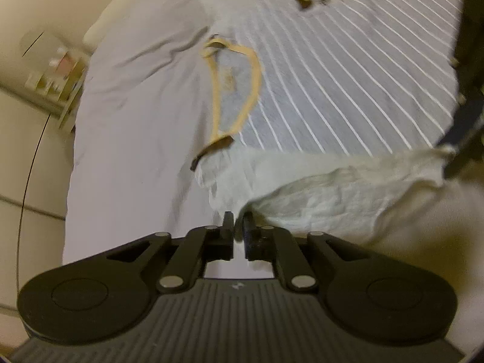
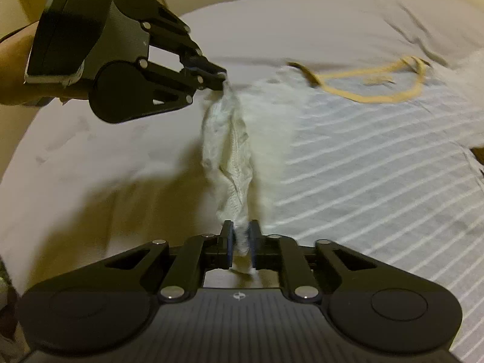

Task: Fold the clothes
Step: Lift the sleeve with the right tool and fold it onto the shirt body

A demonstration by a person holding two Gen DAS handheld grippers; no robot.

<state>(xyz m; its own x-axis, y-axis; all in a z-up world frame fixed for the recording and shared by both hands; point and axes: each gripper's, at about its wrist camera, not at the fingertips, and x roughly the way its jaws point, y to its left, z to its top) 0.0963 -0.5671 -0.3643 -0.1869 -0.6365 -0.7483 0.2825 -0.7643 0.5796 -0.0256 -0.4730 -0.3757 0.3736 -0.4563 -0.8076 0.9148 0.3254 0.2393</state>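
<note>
fold in progress on a bed [image 1: 127, 157]. a grey t-shirt [image 1: 348, 84] with thin white stripes and a tan neckband [image 1: 236, 90] lay spread on the pale sheet, its neck opening toward the bare part of the bed. one edge of the t-shirt, showing its pale inner face, was raised off the sheet and stretched between the two grippers; the rest of the garment lay flat and unfolded. judged from this, the task was at its first fold: one side was lifted but not yet laid over the body, and the further folds were all left to do.

the left gripper [image 1: 239, 222] had its fingers drawn nearly together on one end of the raised edge, the cloth bunched just beside and between the tips. in the right wrist view the same gripper [image 2: 222, 80] appeared side-on at upper left, pointing down and across toward the t-shirt, its tips pinching the far end of the twisted strip of cloth; part of a person's forearm [image 2: 15, 66] showed behind it. the right gripper [image 2: 241, 236] was closed on the near end of that strip, with fabric visibly caught between the two fingers and hanging slightly below them. the grippers stood well apart along the edge, held above the bed, so that the strip ran taut between them. both views were blurred, so finer creases could not be read.
</note>
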